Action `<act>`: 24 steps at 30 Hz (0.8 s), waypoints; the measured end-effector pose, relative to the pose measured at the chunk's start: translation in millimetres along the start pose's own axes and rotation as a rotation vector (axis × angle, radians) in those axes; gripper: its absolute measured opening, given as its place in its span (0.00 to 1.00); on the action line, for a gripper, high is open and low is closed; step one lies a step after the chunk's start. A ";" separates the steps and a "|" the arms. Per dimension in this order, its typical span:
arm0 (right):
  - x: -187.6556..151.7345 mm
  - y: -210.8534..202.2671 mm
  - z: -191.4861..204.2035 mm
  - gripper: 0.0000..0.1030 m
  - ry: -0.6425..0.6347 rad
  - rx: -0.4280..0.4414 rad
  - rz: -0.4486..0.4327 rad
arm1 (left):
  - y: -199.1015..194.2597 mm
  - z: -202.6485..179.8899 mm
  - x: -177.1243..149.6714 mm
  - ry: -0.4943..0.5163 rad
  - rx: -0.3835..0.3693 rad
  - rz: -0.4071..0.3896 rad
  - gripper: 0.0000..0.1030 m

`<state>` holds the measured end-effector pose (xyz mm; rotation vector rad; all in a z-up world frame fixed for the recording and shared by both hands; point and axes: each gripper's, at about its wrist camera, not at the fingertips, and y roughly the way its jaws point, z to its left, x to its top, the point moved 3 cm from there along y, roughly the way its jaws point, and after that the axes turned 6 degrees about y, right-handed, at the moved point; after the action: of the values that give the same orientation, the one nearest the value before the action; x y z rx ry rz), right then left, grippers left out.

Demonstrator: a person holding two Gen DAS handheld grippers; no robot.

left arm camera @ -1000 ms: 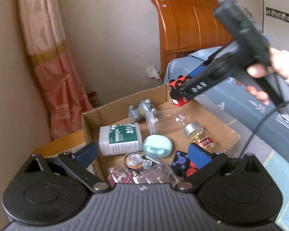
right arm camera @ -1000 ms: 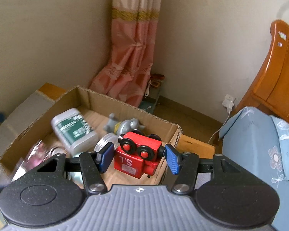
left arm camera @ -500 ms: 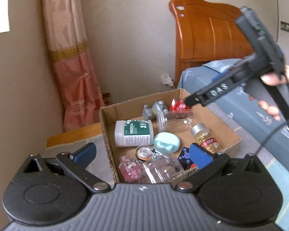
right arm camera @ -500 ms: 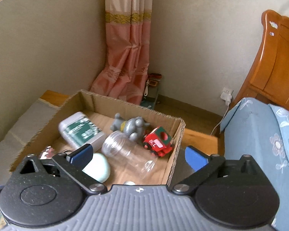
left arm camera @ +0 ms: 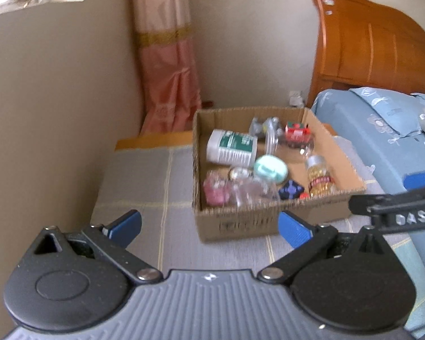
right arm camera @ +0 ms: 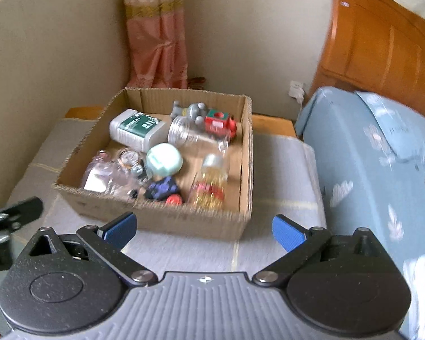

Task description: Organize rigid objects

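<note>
A cardboard box (left arm camera: 272, 222) (right arm camera: 167, 221) stands on a grey mat. In it lie a red toy train (left arm camera: 297, 132) (right arm camera: 220, 123) at the far side, a white and green bottle (left arm camera: 231, 148) (right arm camera: 137, 129), a clear jar (right arm camera: 189, 136), a grey figure (right arm camera: 194, 110), a mint case (left arm camera: 270, 168) (right arm camera: 163, 159), a gold-filled bottle (left arm camera: 318, 177) (right arm camera: 211, 182) and several small items. My left gripper (left arm camera: 209, 228) is open and empty in front of the box. My right gripper (right arm camera: 204, 231) is open and empty, also short of the box; it shows at the right of the left wrist view (left arm camera: 396, 212).
A bed with a blue floral cover (left arm camera: 382, 141) (right arm camera: 368, 153) and a wooden headboard (left arm camera: 368, 45) lies right of the box. A pink curtain (left arm camera: 167, 70) hangs in the corner behind. The beige wall (left arm camera: 56, 99) runs along the left.
My right gripper opened and let the red toy train drop into the box's far side, then drew back. Both grippers have pulled away from the box.
</note>
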<state>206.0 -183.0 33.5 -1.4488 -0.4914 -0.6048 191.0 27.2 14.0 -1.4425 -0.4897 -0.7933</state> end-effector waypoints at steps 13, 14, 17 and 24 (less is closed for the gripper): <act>-32.3 -34.7 -0.3 1.00 0.061 -0.013 -0.039 | -29.7 -16.5 -9.8 0.033 0.069 0.002 0.99; -32.8 -35.0 -0.1 1.00 0.060 -0.013 -0.039 | -31.0 -17.4 -10.1 0.035 0.070 0.001 0.99; -33.2 -36.4 0.0 1.00 0.056 -0.007 -0.045 | -32.6 -19.1 -9.6 0.038 0.092 0.000 0.99; -33.2 -36.6 -1.2 1.00 0.063 -0.007 -0.049 | -34.6 -21.5 -8.8 0.049 0.107 -0.002 0.99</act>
<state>157.0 -182.2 39.8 -1.4232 -0.4763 -0.6901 156.4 9.5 29.0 -1.3213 -0.4886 -0.7904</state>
